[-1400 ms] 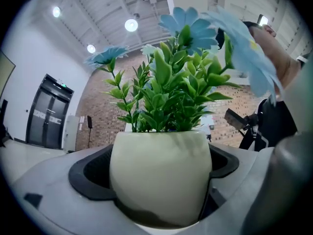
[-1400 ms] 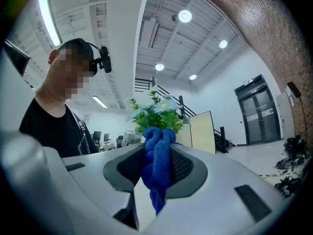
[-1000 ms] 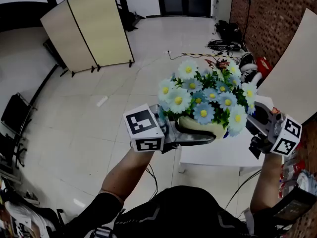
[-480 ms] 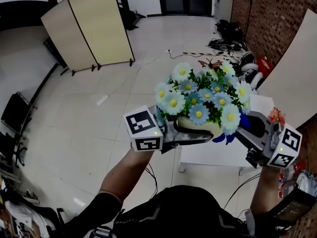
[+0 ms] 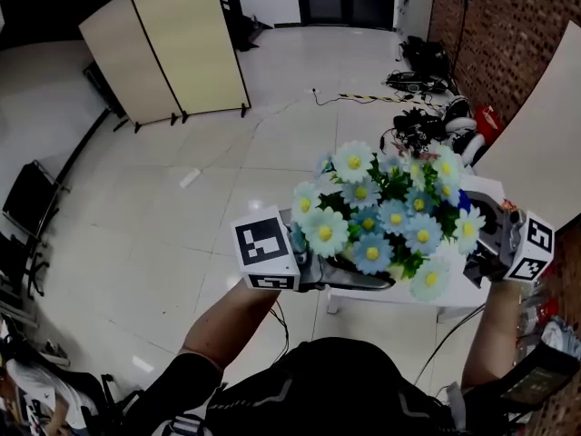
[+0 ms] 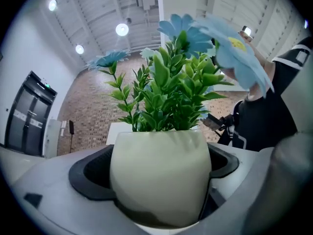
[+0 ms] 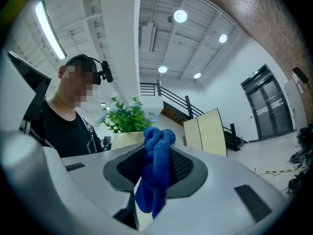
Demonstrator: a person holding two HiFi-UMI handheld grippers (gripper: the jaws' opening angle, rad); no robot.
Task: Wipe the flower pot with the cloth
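The left gripper (image 5: 345,278) is clamped round the smooth, probably slippery belly of the flower pot (image 6: 159,175), held aloft and top-heavy with flowers (image 5: 386,212), while the right gripper (image 5: 486,243) pinches the soft, limp blue cloth (image 7: 154,175) nearby.

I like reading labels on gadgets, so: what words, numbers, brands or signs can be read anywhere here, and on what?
No readable text anywhere.
Left cube and right cube: black-and-white square patterns, no letters.
Green sign over the double door: too small to read.
Flower pot, cloth: no print shows.
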